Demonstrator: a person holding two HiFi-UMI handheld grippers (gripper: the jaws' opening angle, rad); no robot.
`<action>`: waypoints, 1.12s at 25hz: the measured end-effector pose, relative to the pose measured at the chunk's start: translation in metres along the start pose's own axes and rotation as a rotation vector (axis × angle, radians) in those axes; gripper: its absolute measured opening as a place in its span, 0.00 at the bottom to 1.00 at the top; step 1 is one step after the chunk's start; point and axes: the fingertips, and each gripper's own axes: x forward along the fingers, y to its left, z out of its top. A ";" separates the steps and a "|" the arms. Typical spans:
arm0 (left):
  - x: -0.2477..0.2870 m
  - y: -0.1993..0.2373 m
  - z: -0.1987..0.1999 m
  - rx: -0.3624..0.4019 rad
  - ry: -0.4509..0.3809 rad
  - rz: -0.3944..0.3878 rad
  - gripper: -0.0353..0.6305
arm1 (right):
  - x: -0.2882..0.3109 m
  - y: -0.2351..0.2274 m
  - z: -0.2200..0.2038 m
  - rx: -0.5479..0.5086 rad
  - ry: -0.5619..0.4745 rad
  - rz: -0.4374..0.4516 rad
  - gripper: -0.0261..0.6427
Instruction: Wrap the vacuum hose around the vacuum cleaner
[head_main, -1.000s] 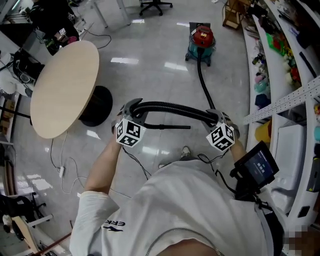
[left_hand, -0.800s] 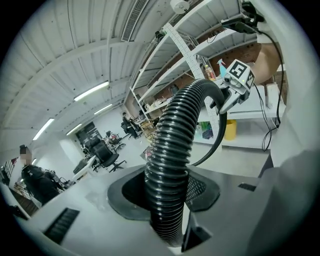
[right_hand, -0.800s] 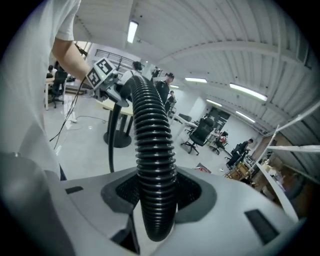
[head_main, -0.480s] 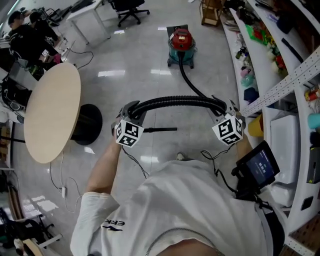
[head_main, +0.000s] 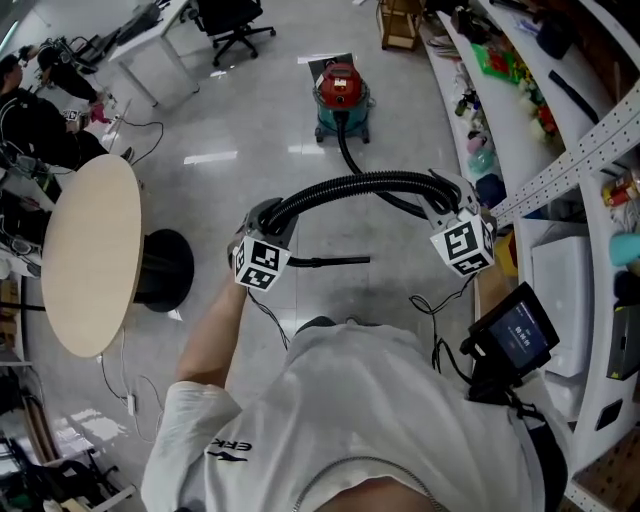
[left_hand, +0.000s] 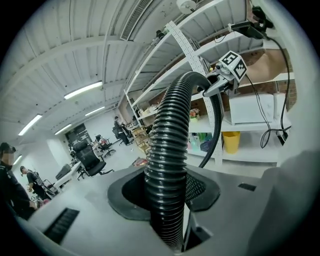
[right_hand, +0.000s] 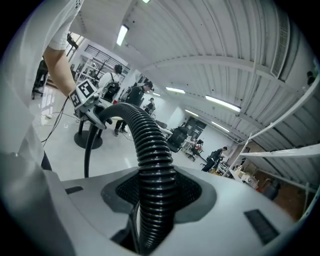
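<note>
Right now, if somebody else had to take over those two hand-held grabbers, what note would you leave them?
Left gripper: shut on the vacuum hose near its free end. A straight black tube sticks out beside it.
Right gripper: shut on the same hose, further along towards the machine.
The hose arches between the two grippers, then runs on to the vacuum cleaner, which stands on the floor ahead, apart from the person.
Done: hose lifted in both grippers.
Left: carry it to the vacuum cleaner and wind it round the body. No turn is on it yet.
</note>
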 end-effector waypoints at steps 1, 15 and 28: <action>0.008 0.000 0.001 -0.007 -0.004 -0.010 0.27 | 0.004 -0.008 -0.001 -0.004 0.004 -0.005 0.28; 0.126 0.062 0.033 -0.031 -0.086 -0.169 0.27 | 0.088 -0.108 -0.012 0.058 0.094 -0.119 0.28; 0.222 0.142 0.031 0.017 -0.088 -0.287 0.27 | 0.184 -0.153 -0.037 0.119 0.213 -0.188 0.29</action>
